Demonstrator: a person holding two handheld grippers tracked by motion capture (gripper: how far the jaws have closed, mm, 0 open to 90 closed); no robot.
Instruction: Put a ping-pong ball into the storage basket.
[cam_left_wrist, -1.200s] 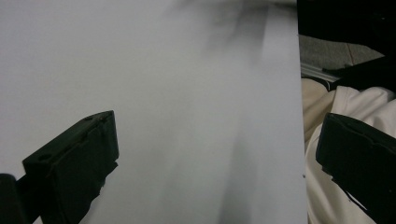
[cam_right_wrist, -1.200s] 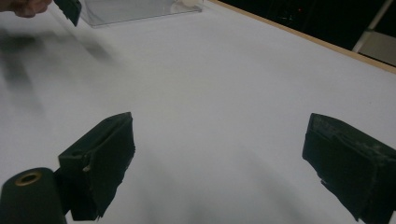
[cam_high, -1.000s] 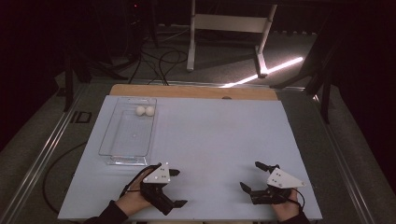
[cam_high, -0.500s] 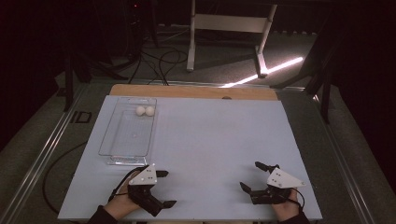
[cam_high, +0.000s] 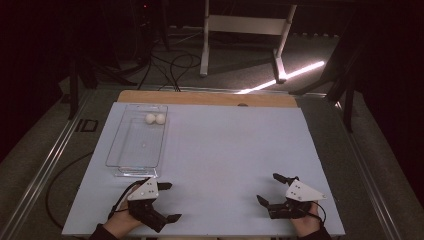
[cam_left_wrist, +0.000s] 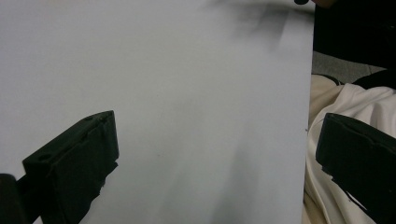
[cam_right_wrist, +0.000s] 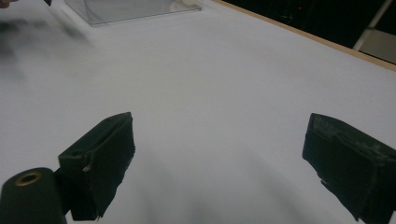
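A clear plastic tray (cam_high: 134, 152) lies at the left of the pale table sheet (cam_high: 225, 145), with two small white balls (cam_high: 155, 119) at its far end. My left gripper (cam_high: 171, 202) rests near the front edge just below the tray, open, nothing between its jaws. In the left gripper view the gripper (cam_left_wrist: 217, 149) spans bare sheet and the table's edge. My right gripper (cam_high: 268, 188) sits at the front right, open and empty. In the right gripper view the gripper (cam_right_wrist: 219, 154) faces bare sheet, with the tray (cam_right_wrist: 126, 9) far off at upper left.
A wooden strip (cam_high: 210, 98) borders the table's far edge. Beyond it on the dark floor are cables (cam_high: 165, 65) and a white stand (cam_high: 245, 25). A person's light clothing (cam_left_wrist: 336, 107) shows past the table's near edge.
The left gripper has slid a little to the left along the front edge. The right gripper, the tray and the balls have stayed put.
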